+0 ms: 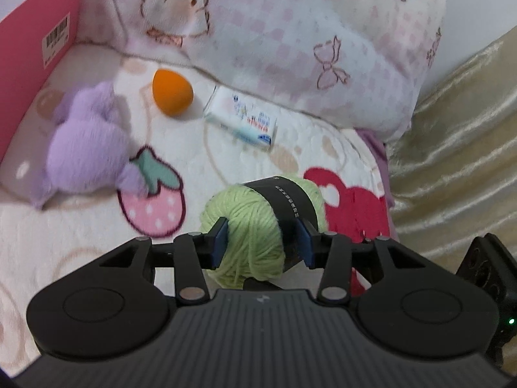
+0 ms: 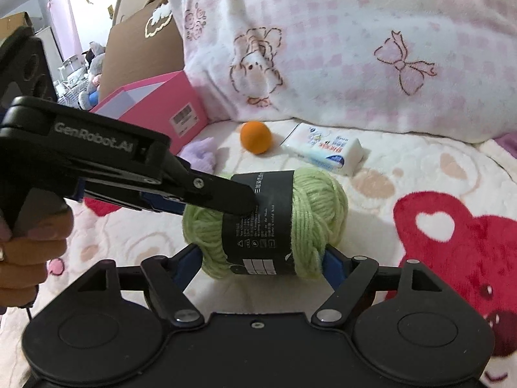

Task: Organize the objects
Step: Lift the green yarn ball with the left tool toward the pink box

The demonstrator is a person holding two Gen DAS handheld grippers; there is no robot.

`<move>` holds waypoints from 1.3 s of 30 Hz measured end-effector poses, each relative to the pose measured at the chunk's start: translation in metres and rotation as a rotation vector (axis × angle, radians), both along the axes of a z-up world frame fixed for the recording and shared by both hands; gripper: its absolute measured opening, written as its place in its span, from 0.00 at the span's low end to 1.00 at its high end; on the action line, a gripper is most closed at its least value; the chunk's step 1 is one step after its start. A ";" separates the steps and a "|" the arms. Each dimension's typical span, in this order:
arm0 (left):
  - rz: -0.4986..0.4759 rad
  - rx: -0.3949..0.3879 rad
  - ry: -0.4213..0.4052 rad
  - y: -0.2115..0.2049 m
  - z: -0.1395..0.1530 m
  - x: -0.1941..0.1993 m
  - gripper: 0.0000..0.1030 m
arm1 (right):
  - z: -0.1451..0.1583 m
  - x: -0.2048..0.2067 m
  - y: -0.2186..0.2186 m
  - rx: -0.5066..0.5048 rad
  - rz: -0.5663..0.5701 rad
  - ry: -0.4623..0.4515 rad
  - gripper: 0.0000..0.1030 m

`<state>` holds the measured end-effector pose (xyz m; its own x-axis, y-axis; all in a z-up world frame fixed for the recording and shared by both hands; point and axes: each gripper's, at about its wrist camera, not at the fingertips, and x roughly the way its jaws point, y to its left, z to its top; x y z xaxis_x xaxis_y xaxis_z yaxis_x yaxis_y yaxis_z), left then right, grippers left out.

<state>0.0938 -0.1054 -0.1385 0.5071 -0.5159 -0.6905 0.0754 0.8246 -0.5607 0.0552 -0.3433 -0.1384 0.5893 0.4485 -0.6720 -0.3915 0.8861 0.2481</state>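
Fleece blanket [image 2: 420,174] with strawberry and heart prints covers bed

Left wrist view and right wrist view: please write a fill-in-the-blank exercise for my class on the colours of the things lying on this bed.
The green yarn ball wears a ____ paper band.
The egg-shaped sponge beside the white packet is ____.
The box bearing a barcode label is ____.
The fluffy toy next to that box is ____.
Missing words: black; orange; pink; purple.
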 end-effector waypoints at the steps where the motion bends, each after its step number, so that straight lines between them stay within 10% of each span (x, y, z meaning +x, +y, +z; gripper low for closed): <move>1: -0.009 0.012 0.000 -0.002 0.001 -0.003 0.43 | 0.001 -0.003 0.002 -0.003 -0.003 0.003 0.80; 39: -0.063 0.108 0.164 0.067 0.042 -0.093 0.46 | 0.040 -0.076 0.097 -0.055 0.100 0.182 0.80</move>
